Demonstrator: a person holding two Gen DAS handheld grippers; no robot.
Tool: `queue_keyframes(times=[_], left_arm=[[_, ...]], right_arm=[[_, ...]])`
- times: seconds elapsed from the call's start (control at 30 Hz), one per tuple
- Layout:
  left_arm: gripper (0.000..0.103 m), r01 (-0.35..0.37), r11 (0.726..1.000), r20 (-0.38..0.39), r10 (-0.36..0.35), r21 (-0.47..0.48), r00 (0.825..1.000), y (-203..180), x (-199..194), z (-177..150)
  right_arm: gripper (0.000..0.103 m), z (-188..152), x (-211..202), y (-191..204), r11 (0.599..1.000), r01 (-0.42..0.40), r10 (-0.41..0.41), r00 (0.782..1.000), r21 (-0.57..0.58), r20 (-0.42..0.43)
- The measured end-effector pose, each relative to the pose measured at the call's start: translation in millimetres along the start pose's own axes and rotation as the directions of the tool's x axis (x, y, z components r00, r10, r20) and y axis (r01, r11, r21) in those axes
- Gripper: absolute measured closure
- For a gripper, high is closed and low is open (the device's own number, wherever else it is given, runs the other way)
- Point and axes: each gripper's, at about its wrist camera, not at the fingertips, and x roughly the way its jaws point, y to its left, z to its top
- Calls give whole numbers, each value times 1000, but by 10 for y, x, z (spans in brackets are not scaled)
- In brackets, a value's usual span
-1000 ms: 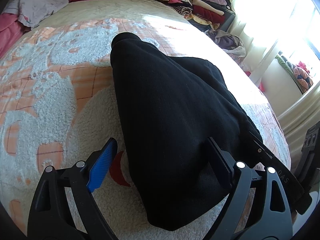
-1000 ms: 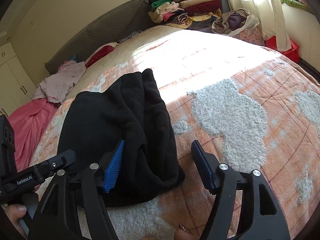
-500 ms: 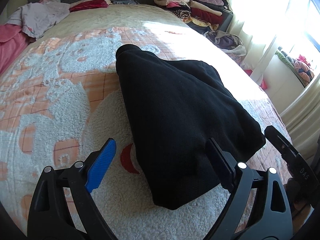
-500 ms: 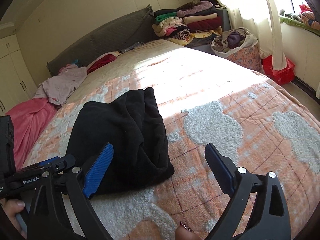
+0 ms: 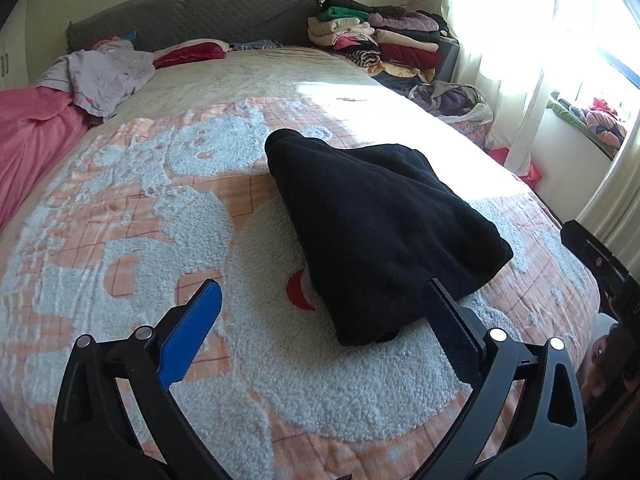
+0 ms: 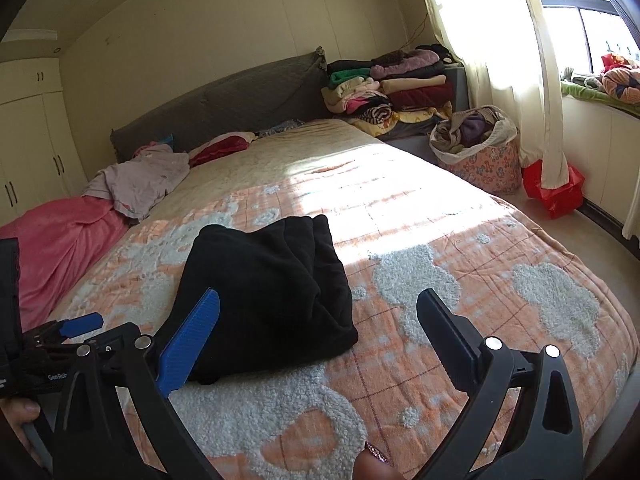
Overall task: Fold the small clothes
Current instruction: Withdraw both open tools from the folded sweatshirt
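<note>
- Your left gripper (image 5: 320, 320) and right gripper (image 6: 320, 328) hold nothing, jaws opening wide.
- The black garment (image 5: 380, 232) lies folded on the bedspread (image 5: 120, 220), apparently released to rest.

Blk claws (image 5: 320, 308), blue/blk pads (image 5: 192, 332)
</note>
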Motion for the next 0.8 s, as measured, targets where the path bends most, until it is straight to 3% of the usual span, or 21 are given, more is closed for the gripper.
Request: queue_keyframes(times=[0.37,0.8], left_arm=[[10,-12,1000,-3,12,3,1000,89,-324,-447],[10,-44,998,-58,42,-45,997,176,-269,-783]], right_arm=[[5,-210,-396,192,997,-2,2,1000,-75,4],[5,-825,-288,211,996,28,-42,984,-81,-175]])
